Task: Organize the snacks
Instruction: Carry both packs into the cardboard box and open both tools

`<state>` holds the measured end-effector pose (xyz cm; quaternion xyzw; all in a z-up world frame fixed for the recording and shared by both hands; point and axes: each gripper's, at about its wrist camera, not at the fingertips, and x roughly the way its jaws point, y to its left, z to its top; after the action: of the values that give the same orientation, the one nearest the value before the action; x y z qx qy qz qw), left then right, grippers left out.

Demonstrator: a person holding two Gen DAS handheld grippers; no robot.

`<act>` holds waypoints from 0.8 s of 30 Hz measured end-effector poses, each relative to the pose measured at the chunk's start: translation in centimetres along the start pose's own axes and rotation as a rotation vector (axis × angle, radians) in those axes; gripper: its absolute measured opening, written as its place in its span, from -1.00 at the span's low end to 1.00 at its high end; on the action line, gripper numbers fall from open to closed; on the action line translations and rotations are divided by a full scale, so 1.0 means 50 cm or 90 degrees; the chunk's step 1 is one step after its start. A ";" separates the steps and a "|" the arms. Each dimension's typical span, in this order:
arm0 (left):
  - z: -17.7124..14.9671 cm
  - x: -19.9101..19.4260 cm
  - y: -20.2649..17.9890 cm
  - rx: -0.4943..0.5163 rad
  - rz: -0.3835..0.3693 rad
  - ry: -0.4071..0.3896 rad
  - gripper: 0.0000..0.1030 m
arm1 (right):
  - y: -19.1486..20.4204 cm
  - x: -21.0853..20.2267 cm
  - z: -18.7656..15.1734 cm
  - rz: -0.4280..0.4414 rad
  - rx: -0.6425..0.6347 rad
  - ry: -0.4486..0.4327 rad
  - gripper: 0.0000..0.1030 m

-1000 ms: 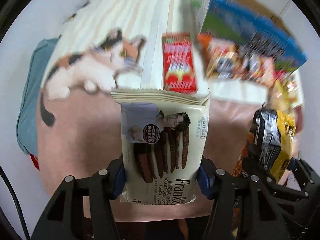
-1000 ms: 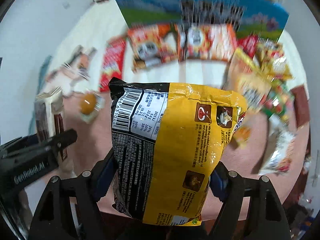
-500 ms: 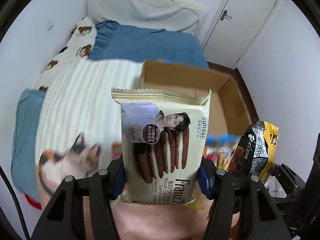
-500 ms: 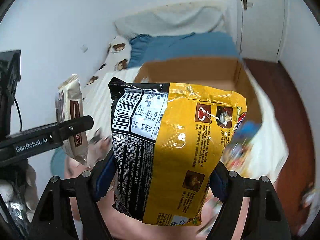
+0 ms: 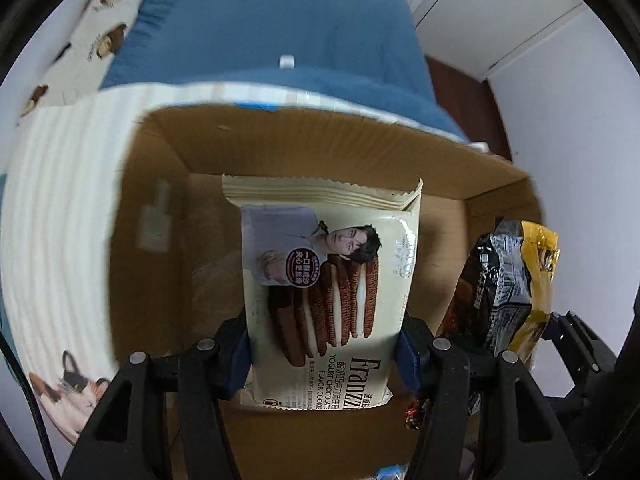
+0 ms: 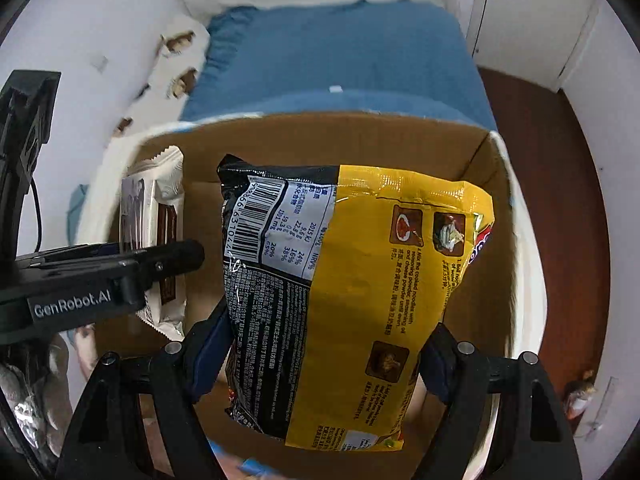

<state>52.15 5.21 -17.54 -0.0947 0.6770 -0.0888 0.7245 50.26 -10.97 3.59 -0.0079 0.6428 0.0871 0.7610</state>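
Left gripper clamps a Franzzi cookie pack and right gripper grips a yellow-black noodle packet, both apparently above an open cardboard box.

Cream cookie pack, yellow-black noodle bag upright over open cardboard box

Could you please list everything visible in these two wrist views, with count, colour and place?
Cookie pack: one, cream with brown biscuits, clamped above the box.
Noodle bag: one, yellow and black, clamped above the box.
Cardboard box: one, brown, open, on the bed.
Blanket: one, white ribbed with cat print, under the box.
Bedding: blue, behind the box.
Left gripper: black, blue pads, holding the cookie pack.
Right gripper: black, blue pads, holding the noodle bag.
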 end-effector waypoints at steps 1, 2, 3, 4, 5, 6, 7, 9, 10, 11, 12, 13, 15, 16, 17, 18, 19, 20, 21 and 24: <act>0.010 0.024 0.001 -0.005 0.001 0.014 0.10 | -0.012 0.021 0.014 -0.001 -0.002 0.010 0.59; 0.015 0.040 -0.001 -0.007 0.001 0.024 0.10 | -0.023 0.039 0.022 -0.002 -0.003 0.020 0.59; 0.021 0.054 -0.003 -0.011 0.002 0.032 0.10 | -0.031 0.059 0.029 -0.001 -0.002 0.025 0.59; 0.028 0.069 -0.004 -0.015 0.003 0.039 0.10 | -0.041 0.075 0.036 0.002 -0.003 0.032 0.59; 0.034 0.079 -0.006 -0.018 0.001 0.046 0.10 | -0.046 0.082 0.045 0.002 -0.003 0.036 0.59; 0.033 0.085 -0.008 -0.020 0.003 0.051 0.10 | -0.052 0.092 0.053 0.003 -0.004 0.040 0.59; 0.033 0.093 -0.011 -0.022 0.004 0.055 0.10 | -0.057 0.099 0.058 0.006 -0.005 0.045 0.58; 0.043 0.103 -0.011 -0.027 0.011 0.060 0.11 | -0.065 0.113 0.065 0.008 -0.011 0.061 0.52; 0.043 0.107 -0.012 -0.034 0.014 0.065 0.12 | -0.071 0.123 0.071 0.012 -0.013 0.071 0.52; 0.044 0.109 -0.012 -0.038 0.015 0.067 0.12 | -0.078 0.129 0.076 0.014 -0.011 0.076 0.53; 0.044 0.111 -0.013 -0.041 0.015 0.070 0.12 | -0.083 0.134 0.081 0.011 -0.010 0.082 0.56; 0.043 0.112 -0.014 -0.041 0.022 0.071 0.21 | -0.091 0.142 0.084 0.009 -0.004 0.094 0.72; 0.040 0.104 -0.021 -0.028 0.037 0.057 0.58 | -0.109 0.151 0.085 0.014 0.007 0.100 0.87; 0.037 0.099 -0.025 -0.022 0.049 0.048 0.78 | -0.117 0.152 0.084 0.013 0.010 0.099 0.87; 0.038 0.095 -0.026 -0.020 0.056 0.042 0.82 | -0.122 0.154 0.084 0.009 0.011 0.099 0.87; 0.031 0.086 -0.029 -0.018 0.064 0.036 0.82 | -0.128 0.152 0.079 0.010 0.010 0.099 0.87; 0.028 0.080 -0.029 -0.018 0.066 0.033 0.83 | -0.128 0.156 0.077 0.010 0.010 0.099 0.87; 0.023 0.074 -0.029 -0.019 0.067 0.031 0.83 | -0.128 0.154 0.071 0.009 0.012 0.099 0.87; 0.013 0.063 -0.030 -0.021 0.069 0.027 0.83 | -0.126 0.150 0.067 0.007 0.013 0.097 0.87; -0.004 0.037 -0.035 -0.022 0.074 0.012 0.83 | -0.096 0.117 0.049 -0.001 0.011 0.083 0.87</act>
<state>52.05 3.06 -18.91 -0.0670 0.6897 -0.0361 0.7201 54.24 -14.69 -2.18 -0.0076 0.6916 0.0806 0.7178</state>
